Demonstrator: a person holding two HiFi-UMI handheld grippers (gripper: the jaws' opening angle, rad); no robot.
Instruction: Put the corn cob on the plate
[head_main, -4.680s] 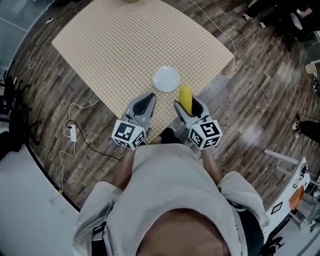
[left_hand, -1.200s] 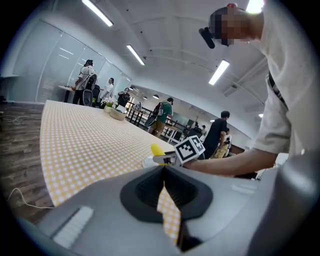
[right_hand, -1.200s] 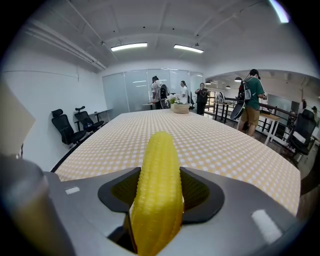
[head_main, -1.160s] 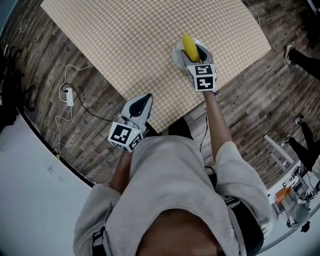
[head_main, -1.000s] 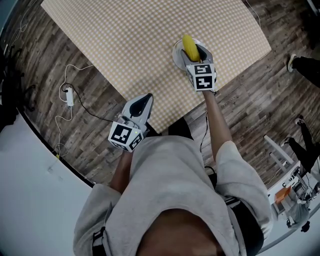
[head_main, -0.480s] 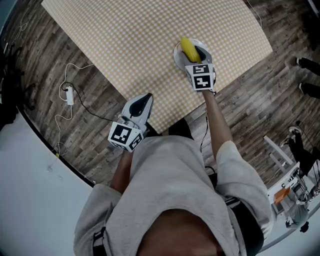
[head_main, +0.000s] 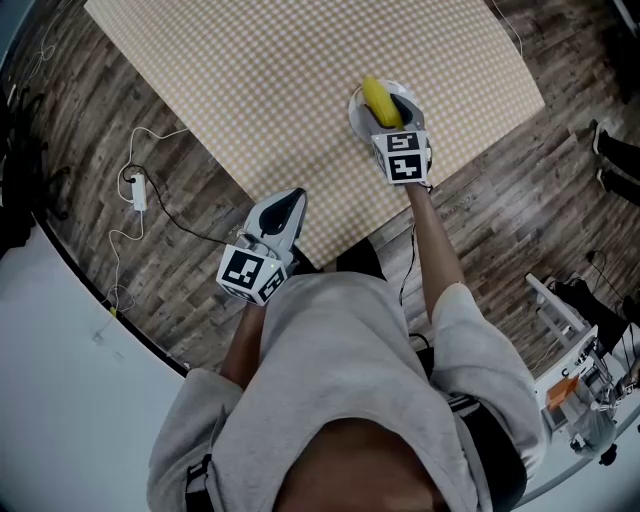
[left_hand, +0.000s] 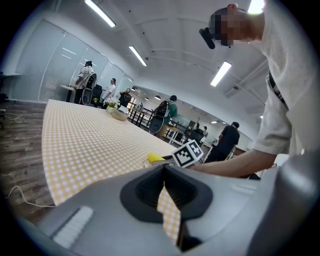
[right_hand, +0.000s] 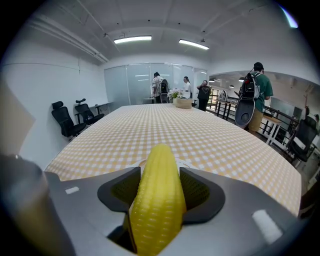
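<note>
The yellow corn cob (head_main: 377, 100) lies lengthwise between the jaws of my right gripper (head_main: 388, 110), which is shut on it. Cob and gripper hang over the small white plate (head_main: 353, 112) near the near-right edge of the checked table (head_main: 260, 90). In the right gripper view the corn cob (right_hand: 157, 200) fills the gap of the right gripper (right_hand: 160, 172), and the plate (right_hand: 141, 161) shows just beyond its tip. My left gripper (head_main: 291, 200) is shut and empty at the table's near edge; in its own view the left gripper (left_hand: 164, 167) points at the corn cob (left_hand: 154, 159).
A white cable with an adapter (head_main: 138, 195) lies on the wood floor left of the table. A basket (right_hand: 183, 103) stands at the table's far end, with people behind it. Office chairs (right_hand: 65, 122) stand to the left. A rack (head_main: 575, 370) stands at the right.
Several seconds ago the right gripper held the cob at the table's near edge beside the plate; it now holds it over the plate. Over the last second hardly anything moved.
</note>
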